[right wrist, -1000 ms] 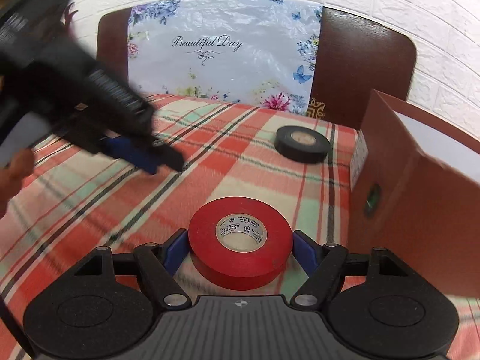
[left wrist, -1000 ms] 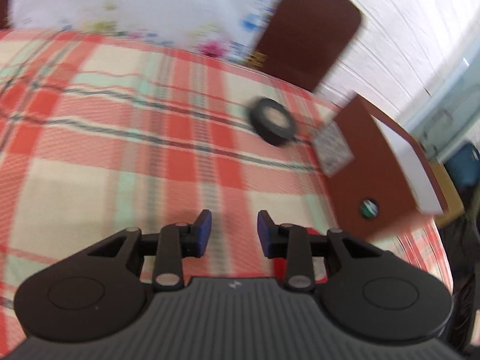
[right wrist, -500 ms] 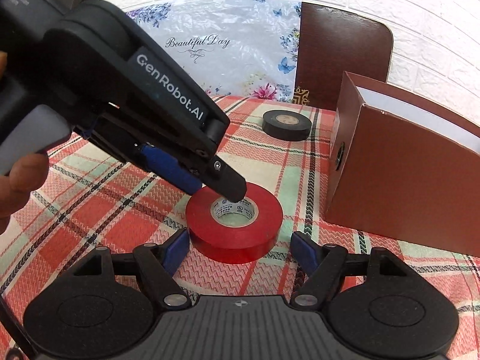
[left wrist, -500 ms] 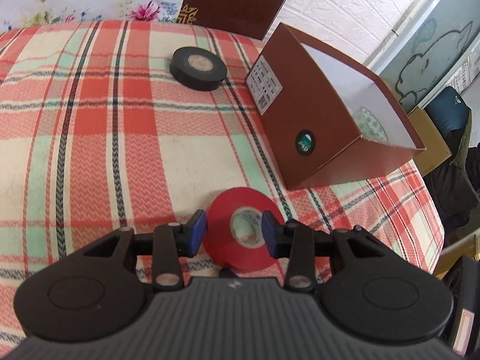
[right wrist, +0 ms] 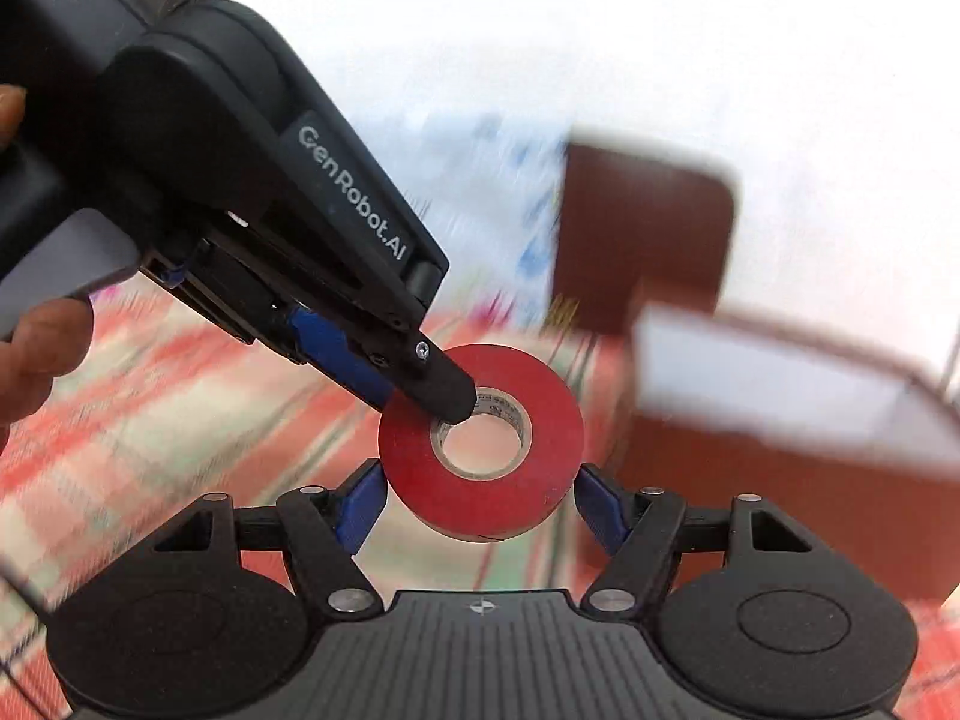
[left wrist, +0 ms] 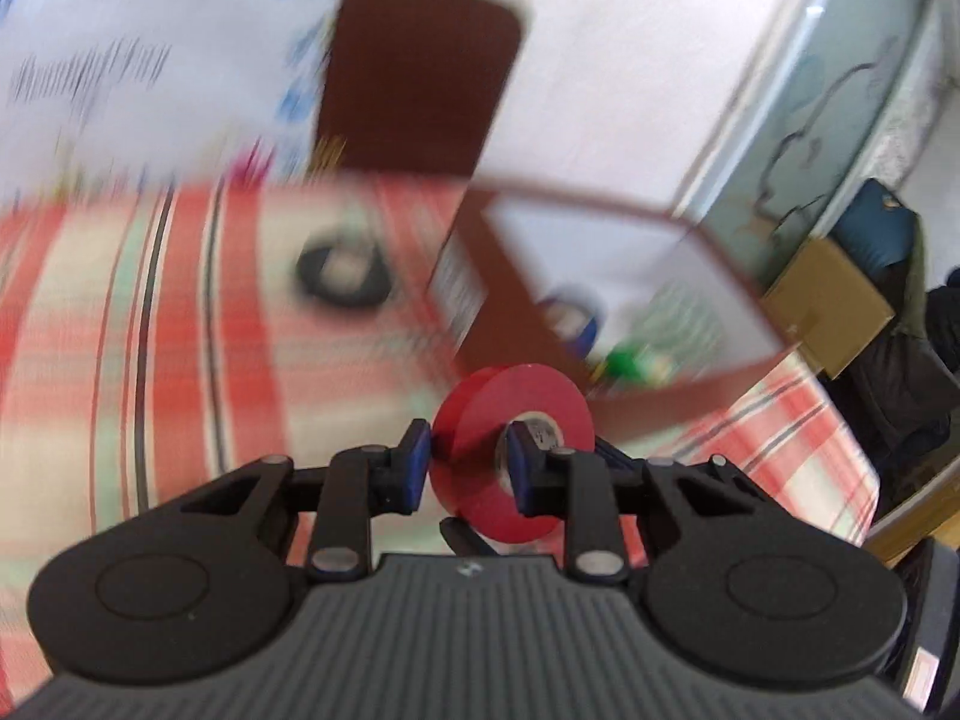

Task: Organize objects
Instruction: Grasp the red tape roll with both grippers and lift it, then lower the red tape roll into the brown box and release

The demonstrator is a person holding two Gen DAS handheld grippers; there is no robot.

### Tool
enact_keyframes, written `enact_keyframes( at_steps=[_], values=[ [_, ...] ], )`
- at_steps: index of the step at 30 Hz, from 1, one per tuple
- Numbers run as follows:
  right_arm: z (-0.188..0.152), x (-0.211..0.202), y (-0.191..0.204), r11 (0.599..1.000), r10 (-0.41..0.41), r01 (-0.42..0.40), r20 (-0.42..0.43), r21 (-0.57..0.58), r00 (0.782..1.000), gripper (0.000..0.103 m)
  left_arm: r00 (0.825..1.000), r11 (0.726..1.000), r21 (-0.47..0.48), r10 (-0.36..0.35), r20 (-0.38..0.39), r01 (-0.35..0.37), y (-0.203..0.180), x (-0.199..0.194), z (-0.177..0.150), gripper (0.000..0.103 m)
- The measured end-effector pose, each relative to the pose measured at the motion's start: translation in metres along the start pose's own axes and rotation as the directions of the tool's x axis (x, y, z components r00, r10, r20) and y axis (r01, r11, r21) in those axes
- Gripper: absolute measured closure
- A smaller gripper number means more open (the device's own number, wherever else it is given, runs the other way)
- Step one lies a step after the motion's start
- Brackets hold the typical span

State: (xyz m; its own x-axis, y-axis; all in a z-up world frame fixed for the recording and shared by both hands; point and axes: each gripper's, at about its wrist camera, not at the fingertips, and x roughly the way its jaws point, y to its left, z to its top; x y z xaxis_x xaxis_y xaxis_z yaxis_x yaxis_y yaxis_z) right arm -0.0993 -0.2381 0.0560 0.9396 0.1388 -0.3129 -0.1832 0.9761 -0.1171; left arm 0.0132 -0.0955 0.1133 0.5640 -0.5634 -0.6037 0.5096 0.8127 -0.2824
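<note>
The left gripper (left wrist: 465, 468) is clamped on the red tape roll (left wrist: 513, 450): one blue pad presses the roll's outer wall and the other sits inside its core, so the band of tape is pinched between them. Its jaws have just been closing, and they stand narrow, with the roll between them. The roll hangs clear of the plaid surface (left wrist: 180, 330), lifted and tilted on edge in the left wrist view.

The right gripper (right wrist: 480, 501) is released. Its jaws stand wide on either side of the roll, and they have just been closing a little; the pads seem to stop just short of the roll's rim, though the blur makes that hard to be sure of.

The roll is glossy red with a pale cardboard core bearing small printed text.

The right wrist view shows the left gripper from outside: its black body with white lettering, a black fingertip (right wrist: 447, 396) dipping into the core, and a person's hand (right wrist: 42, 348) holding it at the left edge. The left wrist view alone shows the black tape roll (left wrist: 345, 276) lying flat on the surface beside the brown box (left wrist: 600, 276), and the box's white interior with a blue item (left wrist: 573, 321) and a green item (left wrist: 627, 357) inside.
</note>
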Motion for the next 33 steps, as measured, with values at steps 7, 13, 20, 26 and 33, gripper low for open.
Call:
enact_keyframes(
  at_steps=[7, 13, 20, 26, 33],
  values=[
    [0.033, -0.010, -0.052, 0.991, -0.132, 0.131, 0.127, 0.017, 0.983, 0.036, 0.994, 0.990, 0.129, -0.068, 0.085, 0.057, -0.058, 0.014, 0.042, 0.074],
    [0.018, 0.012, -0.110, 0.975, -0.207, 0.206, 0.008, 0.082, 0.978, 0.035, 0.992, 0.982, 0.143, -0.124, 0.017, 0.120, -0.088, 0.072, 0.048, 0.074],
    [0.005, 0.028, -0.156, 0.959, -0.238, 0.245, -0.070, 0.141, 0.969, 0.035, 0.991, 0.977, 0.167, -0.132, -0.020, 0.134, -0.115, 0.115, 0.059, 0.074],
    [0.004, 0.050, -0.169, 0.947, -0.277, 0.289, -0.098, 0.140, 0.956, 0.034, 0.991, 0.974, 0.180, -0.131, -0.033, 0.134, -0.120, 0.135, 0.063, 0.074],
    [-0.002, 0.034, -0.152, 0.941, -0.294, 0.296, -0.038, 0.163, 0.955, 0.033, 0.990, 0.972, 0.186, -0.138, -0.027, 0.140, -0.113, 0.126, 0.054, 0.074]
  ],
)
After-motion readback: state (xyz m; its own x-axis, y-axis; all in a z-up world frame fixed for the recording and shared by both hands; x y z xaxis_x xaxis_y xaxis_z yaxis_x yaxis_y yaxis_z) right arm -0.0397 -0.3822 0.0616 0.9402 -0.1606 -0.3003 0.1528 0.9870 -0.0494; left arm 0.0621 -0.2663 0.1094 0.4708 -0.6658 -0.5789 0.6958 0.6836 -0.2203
